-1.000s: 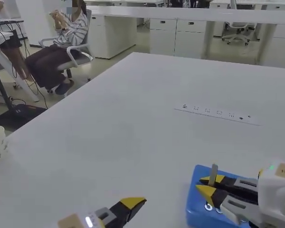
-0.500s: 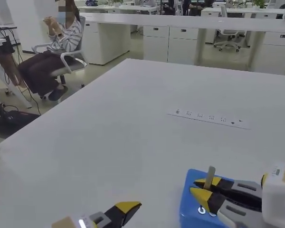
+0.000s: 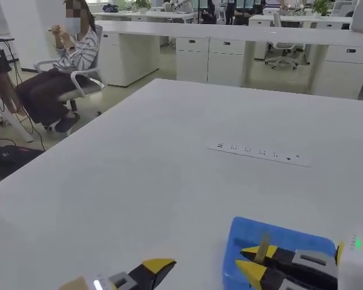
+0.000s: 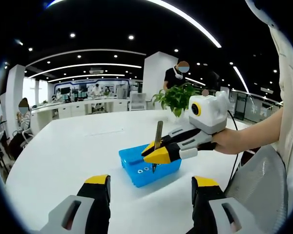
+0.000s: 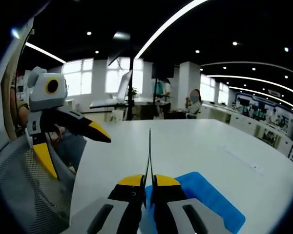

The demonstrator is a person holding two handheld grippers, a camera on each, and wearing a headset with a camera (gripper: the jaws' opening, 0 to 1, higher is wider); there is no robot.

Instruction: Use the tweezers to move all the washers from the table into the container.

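Note:
The blue container (image 3: 290,232) sits on the white table (image 3: 169,169) near the front right. My right gripper (image 3: 247,258) hovers over it, shut on the thin tweezers (image 3: 264,244), which stand upright. In the left gripper view the right gripper (image 4: 154,152) holds the tweezers (image 4: 157,134) with their tips down inside the container (image 4: 158,176), beside a few small washers (image 4: 139,170). My left gripper (image 4: 150,181) is open and holds nothing; it rests low to the left of the container (image 3: 154,267). The right gripper view shows the tweezers (image 5: 149,146) pinched between its jaws above the container (image 5: 212,200).
A row of sockets (image 3: 257,153) is set into the table's far side. A person sits on a chair (image 3: 66,60) off the table's far left corner. White desks (image 3: 230,42) line the back. A potted plant (image 4: 176,97) stands beyond the table.
The head camera has shifted, sliding the scene a little. My right gripper with the tweezers has drawn slightly back toward me over the container. The left gripper has hardly moved.

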